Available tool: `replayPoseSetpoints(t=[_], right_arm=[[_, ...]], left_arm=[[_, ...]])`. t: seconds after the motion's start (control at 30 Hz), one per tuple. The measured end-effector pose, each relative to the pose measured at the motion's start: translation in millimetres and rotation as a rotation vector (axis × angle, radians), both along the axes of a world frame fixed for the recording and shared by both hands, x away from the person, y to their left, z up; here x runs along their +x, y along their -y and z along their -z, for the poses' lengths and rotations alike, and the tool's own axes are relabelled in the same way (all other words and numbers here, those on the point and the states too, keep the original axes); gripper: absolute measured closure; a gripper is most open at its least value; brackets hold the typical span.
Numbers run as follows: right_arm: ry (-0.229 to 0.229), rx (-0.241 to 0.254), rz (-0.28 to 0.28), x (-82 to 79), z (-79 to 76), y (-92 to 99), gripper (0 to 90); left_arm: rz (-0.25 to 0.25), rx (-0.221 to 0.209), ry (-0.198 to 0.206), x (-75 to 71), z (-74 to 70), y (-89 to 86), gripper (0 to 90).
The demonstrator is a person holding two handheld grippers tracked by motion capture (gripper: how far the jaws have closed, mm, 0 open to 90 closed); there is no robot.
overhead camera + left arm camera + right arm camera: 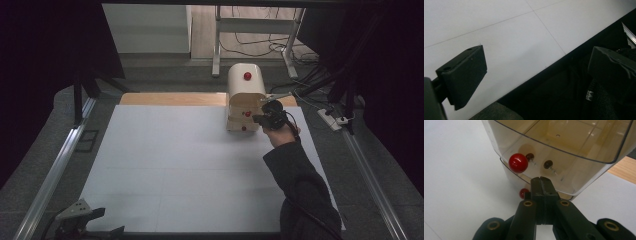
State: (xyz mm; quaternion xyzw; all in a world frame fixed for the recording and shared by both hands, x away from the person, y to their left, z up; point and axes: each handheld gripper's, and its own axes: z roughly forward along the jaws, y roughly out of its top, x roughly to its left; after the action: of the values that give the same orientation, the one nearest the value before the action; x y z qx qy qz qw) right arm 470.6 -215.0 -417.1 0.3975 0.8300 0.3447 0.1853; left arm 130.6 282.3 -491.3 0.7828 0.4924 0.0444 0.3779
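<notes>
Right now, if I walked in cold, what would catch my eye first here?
Probably the cream drawer unit at the far side of the white table, dotted with shiny red knobs. Its upper clear drawer is pulled out, and the right gripper, jaws pressed together, sits at its front just beside a knob. The left gripper rests open at the table's near left corner.
</notes>
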Motion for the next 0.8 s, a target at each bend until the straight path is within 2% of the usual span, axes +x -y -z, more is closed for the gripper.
replayPoseSetpoints(t=[0.37, 0.5, 0.63, 0.8], right_arm=[[0.013, -0.004, 0.017, 1.9, 0.6, 0.0, 89.6], [-0.001, -0.008, -0.004, -1.3, 3.1, 0.1, 89.2], [-0.004, -0.015, -0.032, -6.6, 5.5, 0.3, 83.3], [-0.007, 0.007, -0.047, -15.4, 6.4, 1.6, 75.2]], left_arm=[[-0.001, 0.003, 0.001, -0.2, -0.1, 0.3, 2.5], [-0.002, 0.003, 0.001, -0.2, -0.1, 0.2, 2.5], [-0.002, 0.004, 0.0, -0.2, -0.1, 0.3, 2.5], [-0.003, 0.007, -0.001, -0.1, -0.1, 0.5, 2.6]])
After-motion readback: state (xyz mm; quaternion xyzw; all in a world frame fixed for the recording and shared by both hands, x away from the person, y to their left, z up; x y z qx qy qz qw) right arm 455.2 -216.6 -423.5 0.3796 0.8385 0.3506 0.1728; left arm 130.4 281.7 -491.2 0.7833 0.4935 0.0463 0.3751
